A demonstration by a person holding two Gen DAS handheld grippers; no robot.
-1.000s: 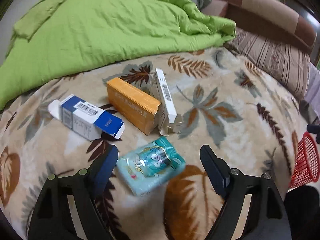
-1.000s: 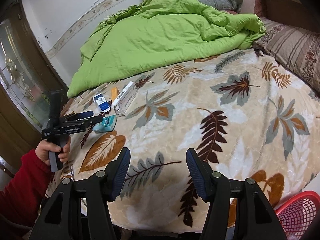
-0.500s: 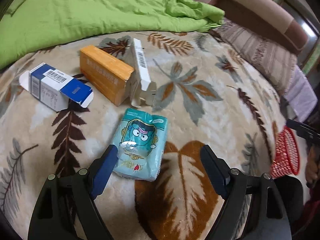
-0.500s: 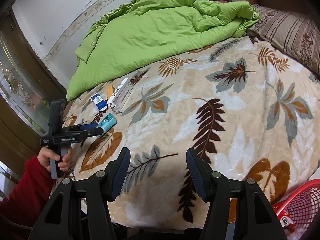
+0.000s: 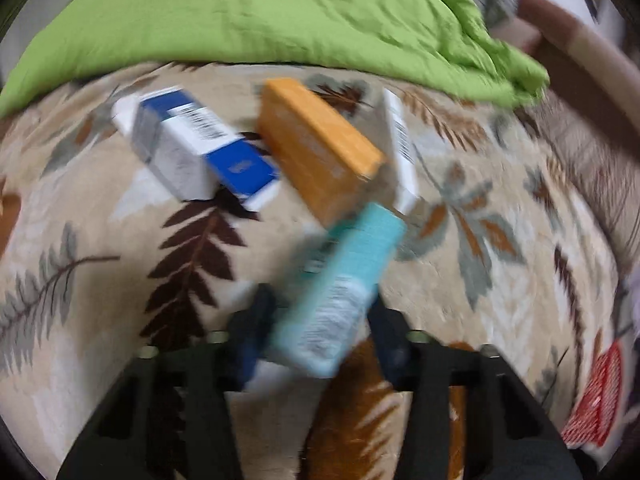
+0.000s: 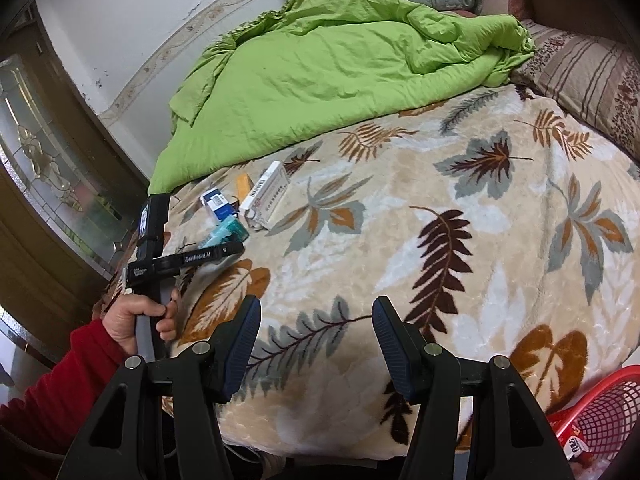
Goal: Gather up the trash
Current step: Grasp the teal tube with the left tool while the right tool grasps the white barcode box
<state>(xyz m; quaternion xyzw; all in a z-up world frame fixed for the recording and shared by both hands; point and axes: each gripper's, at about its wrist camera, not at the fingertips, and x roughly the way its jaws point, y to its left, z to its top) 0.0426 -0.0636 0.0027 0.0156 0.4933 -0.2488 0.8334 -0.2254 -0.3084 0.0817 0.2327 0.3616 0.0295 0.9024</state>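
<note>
left gripper [image 5: 320, 328]: jaws closing on the teal packet [image 5: 340, 288], which sits between them near the bed's left edge, long axis running up and away toward the orange box [image 5: 316, 148]. a second ago it lay flat ahead of wide jaws. right gripper [image 6: 316, 340]: jaws spread, empty, unmoved, beside the red basket [image 6: 600, 412].

The blanket [image 6: 400, 280] was beige with brown, grey and orange leaf patterns. Beside the orange box [image 5: 320, 152] lay a blue-and-white box [image 5: 200, 152] and a teal packet [image 5: 344, 280]. The duvet [image 6: 320, 80] behind the orange box was lime green.
</note>
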